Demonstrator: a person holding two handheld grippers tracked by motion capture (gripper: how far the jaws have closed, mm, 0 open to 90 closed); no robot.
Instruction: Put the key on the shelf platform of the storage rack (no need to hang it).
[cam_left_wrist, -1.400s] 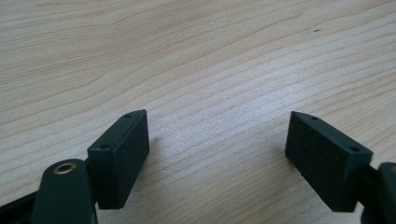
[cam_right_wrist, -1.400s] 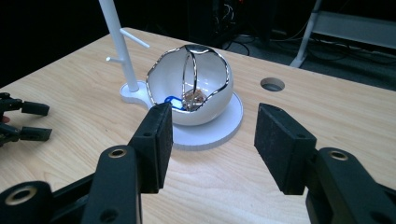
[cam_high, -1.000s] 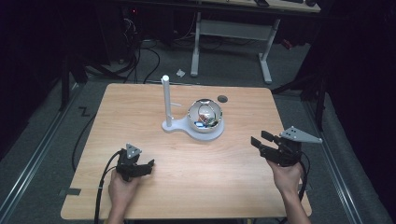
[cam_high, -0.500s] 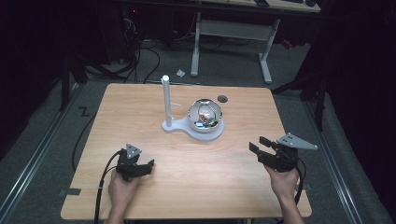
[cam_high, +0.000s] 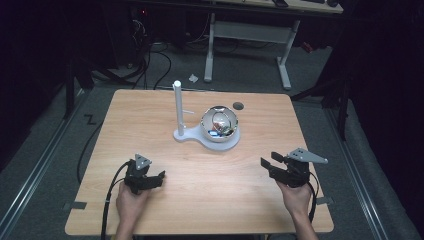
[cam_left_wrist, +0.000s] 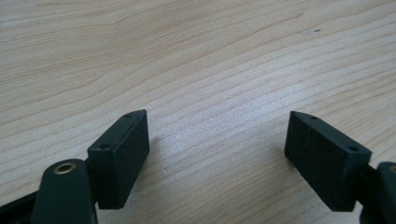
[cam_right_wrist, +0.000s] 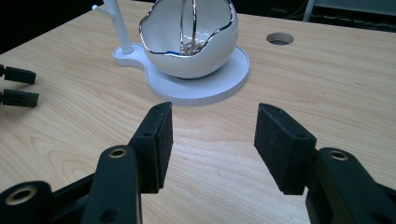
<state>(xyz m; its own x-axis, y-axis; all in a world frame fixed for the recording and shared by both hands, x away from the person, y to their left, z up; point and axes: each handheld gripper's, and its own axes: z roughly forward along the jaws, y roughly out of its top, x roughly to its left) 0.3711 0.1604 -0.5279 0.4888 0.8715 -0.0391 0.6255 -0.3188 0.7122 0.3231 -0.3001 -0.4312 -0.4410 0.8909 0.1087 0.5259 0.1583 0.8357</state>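
Bowl (cam_high: 220, 125) sits on its white stand (cam_high: 192, 136) mid-surface (cam_high: 150, 115), post (cam_high: 177, 107) beside it; your right claw (cam_right_wrist: 212, 140) is spread, empty, aimed at it for approach; left claw (cam_left_wrist: 217, 154) spread, parked low over bare wood

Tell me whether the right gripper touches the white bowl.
Apart. The right gripper view shows bare table between the open right gripper and the bowl.

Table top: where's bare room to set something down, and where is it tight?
Bare wood between the left gripper and right gripper, in front of the white stand. Free strips too along the table left edge and right of the round hole. Crowded at centre back: post and shiny bowl.
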